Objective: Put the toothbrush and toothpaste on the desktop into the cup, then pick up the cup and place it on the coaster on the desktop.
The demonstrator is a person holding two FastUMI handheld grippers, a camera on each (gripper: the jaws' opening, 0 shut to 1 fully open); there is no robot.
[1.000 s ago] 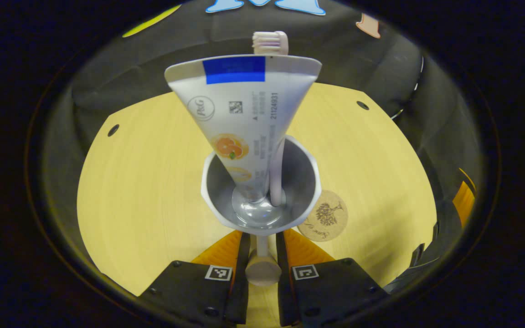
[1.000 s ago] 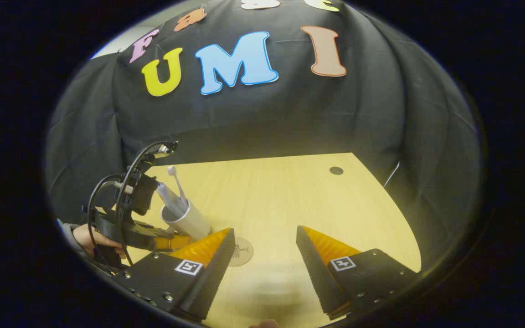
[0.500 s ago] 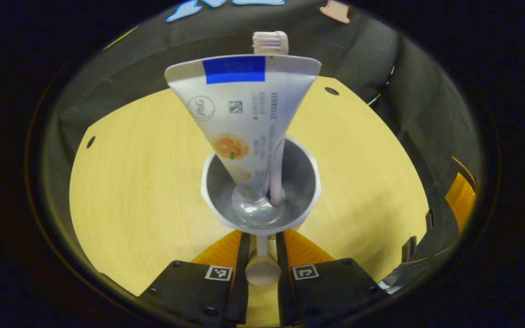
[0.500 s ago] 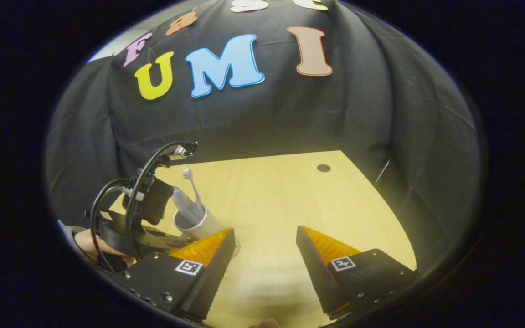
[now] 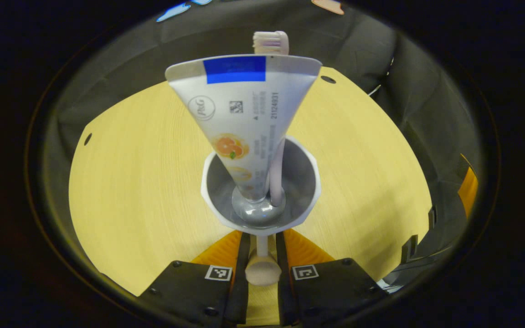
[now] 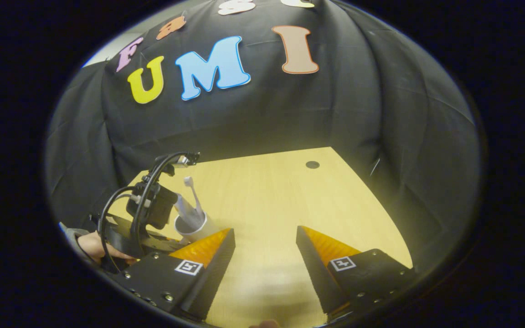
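A white cup [image 5: 307, 180] holds the toothpaste tube [image 5: 244, 105], cap down, and the toothbrush [image 5: 270, 42], bristles up. My left gripper [image 5: 261, 241] is shut on the cup's handle [image 5: 262, 269], one finger on each side. In the right gripper view the cup [image 6: 196, 225], the toothbrush [image 6: 190, 184] and the tube [image 6: 181, 205] sit at the left, beside a hand [image 6: 91, 246] holding the left gripper's body [image 6: 148, 209]. My right gripper [image 6: 265, 237] is open, with nothing between its fingers. Its left finger hides the cup's base. I cannot tell whether the cup touches the table.
The wooden table [image 5: 130, 182] spreads all around the cup, with small dark holes [image 5: 328, 79] near its far corners. Black cloth walls close in behind and to the right. In the right gripper view the table [image 6: 280, 191] runs on to the far right corner.
The left gripper has carried the cup to the right and lower. The round coaster, seen beside the cup a second ago, is now hidden behind it. The right gripper stays open.
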